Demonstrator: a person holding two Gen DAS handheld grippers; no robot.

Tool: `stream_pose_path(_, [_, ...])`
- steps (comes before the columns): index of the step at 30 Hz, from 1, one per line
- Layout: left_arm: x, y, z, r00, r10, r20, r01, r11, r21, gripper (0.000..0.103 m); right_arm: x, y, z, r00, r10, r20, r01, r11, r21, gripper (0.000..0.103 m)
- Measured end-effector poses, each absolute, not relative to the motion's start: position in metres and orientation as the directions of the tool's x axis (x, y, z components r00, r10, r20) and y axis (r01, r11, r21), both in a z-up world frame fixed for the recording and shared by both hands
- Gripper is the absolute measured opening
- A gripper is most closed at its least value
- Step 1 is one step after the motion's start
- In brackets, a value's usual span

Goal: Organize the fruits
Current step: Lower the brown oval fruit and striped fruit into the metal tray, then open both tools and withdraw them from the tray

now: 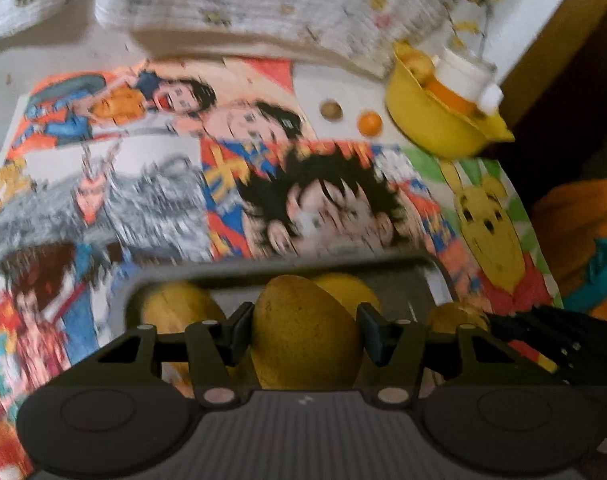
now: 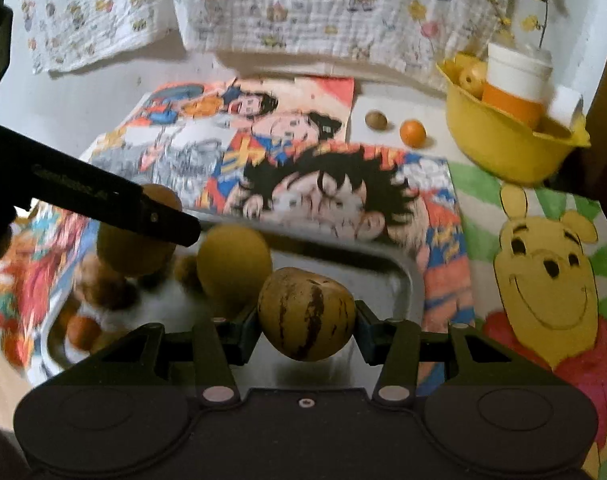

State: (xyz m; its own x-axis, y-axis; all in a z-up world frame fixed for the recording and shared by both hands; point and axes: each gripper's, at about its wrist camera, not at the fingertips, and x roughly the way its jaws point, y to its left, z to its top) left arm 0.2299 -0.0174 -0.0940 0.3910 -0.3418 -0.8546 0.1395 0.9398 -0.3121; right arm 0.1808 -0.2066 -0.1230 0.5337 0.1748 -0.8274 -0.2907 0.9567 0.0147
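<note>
Now keep both grips firm—left gripper (image 1: 305, 330) clamped on the pear (image 1: 305, 340), right gripper (image 2: 306, 330) on the striped fruit (image 2: 306, 314)—as you carry them clear of the tray (image 2: 403, 268) toward the yellow bowl (image 2: 499, 152) at upper right.

left gripper (image 1: 305, 334): black, ribbed grey base, silver pivot pins | right gripper (image 2: 305, 330): black, dark-blue pads, round side caps, centre screw lower middle

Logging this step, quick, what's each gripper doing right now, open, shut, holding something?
Left gripper: closed on a yellow-green pear.
Right gripper: closed on a striped yellow fruit, above the metal tray.
</note>
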Motion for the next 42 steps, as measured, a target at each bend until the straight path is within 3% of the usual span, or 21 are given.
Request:
stream_pose_path(27, [0.219,-0.099,-0.119,0.221,-0.229,-0.948,0.259,0.951,-0.17,0.059,0.151,-0.227,-0.148,0.415,0.168,-0.894,-0.363,0.932,0.006,0.051])
stream_pose_path(35, [0.217,-0.087,-0.124,0.187,-0.285,-0.94,0.142,0.955,-0.261,0.06,0.15,-0.236,-0.147,0.402,0.215,-0.89,-0.358,0.932,0.063,0.053])
stream_pose_path(42, [0.212,-0.081,-0.121,0.204,-0.302,-0.931,0.078,0.953,-0.292,0.067,0.144,-0.244,-0.142,0.387,0.27,-0.881,-0.374,0.92,0.118,0.066])
